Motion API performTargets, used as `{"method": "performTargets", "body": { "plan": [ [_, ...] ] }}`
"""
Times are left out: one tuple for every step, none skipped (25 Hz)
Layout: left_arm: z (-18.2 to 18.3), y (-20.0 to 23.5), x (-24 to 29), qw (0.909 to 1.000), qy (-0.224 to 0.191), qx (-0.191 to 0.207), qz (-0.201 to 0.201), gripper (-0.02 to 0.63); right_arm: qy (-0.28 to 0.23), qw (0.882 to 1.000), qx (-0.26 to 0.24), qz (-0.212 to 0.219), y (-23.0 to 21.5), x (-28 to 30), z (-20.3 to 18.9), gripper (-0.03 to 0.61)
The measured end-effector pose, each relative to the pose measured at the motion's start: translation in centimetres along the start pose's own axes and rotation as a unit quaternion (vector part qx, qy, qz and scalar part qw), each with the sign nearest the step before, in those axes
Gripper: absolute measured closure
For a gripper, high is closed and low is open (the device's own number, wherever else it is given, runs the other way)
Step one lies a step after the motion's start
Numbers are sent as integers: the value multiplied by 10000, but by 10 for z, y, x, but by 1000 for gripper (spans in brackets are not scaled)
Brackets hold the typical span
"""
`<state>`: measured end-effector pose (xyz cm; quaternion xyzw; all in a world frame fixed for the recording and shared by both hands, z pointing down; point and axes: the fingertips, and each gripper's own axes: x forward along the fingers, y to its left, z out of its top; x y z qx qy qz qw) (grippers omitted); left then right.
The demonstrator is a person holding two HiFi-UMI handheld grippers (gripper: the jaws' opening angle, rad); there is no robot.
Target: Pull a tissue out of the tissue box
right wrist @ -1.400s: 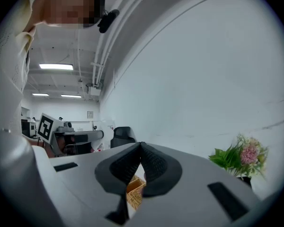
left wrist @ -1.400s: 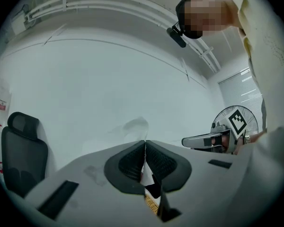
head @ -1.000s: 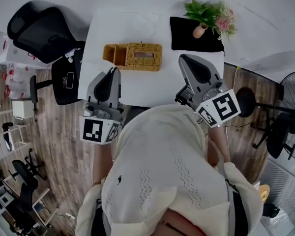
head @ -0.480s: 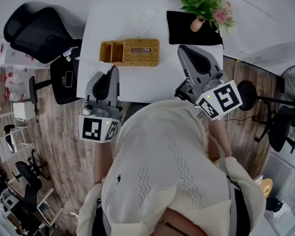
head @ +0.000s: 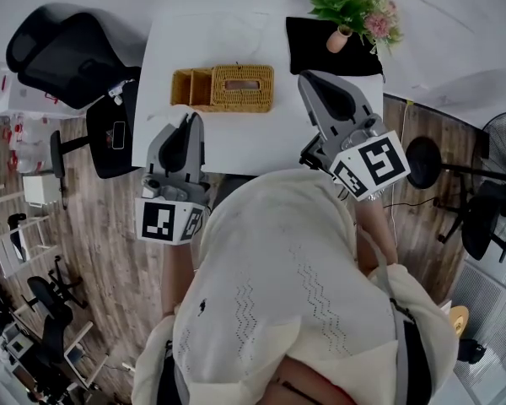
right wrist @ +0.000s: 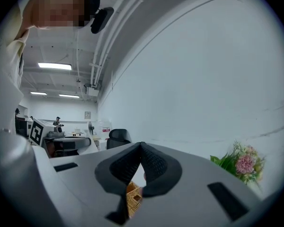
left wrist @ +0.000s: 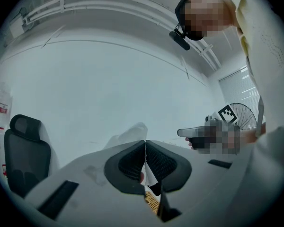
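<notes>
Wicker tissue box [head: 243, 91] was recorded lying on the white table [head: 236, 146], with an open wicker compartment [head: 191, 88] joined to its left end as seen in the head view. Its top slot was seen as a greyish strip; whether a tissue stood out of it could not be told. Left hand-held gripper [head: 191, 120] was held level over the table's near edge, its jaws pressed together with nothing between them, well short of the box. Right hand-held gripper [head: 309, 79] was held level over the right part of the table, jaws likewise pressed together and empty, beside the box's right end but apart from it. A black mat [head: 316, 57] was noted at the far right corner, carrying a small vase of flowers [head: 354, 15]. A black office chair [head: 59, 53] stood left of the table.
</notes>
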<state>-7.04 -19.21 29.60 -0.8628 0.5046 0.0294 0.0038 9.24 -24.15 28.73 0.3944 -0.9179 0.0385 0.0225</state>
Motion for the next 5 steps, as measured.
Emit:
{"method": "performTargets", "body": {
  "plan": [
    [-1, 0, 0, 10000, 5, -2, -2, 601, 9, 10000, 2, 12, 0, 0, -1, 578],
    [-1, -1, 0, 10000, 11, -3, -3, 601, 17, 10000, 6, 22, 0, 1, -2, 578],
    [-2, -1, 0, 10000, 16, -2, -2, 601, 26, 10000, 9, 30, 1, 1, -2, 578],
    [-2, -1, 0, 10000, 22, -1, -1, 601, 34, 10000, 9, 37, 1, 2, -3, 578],
    [-3, 0, 0, 10000, 28, 0, 2, 601, 43, 10000, 9, 44, 1, 2, -4, 578]
  ]
}}
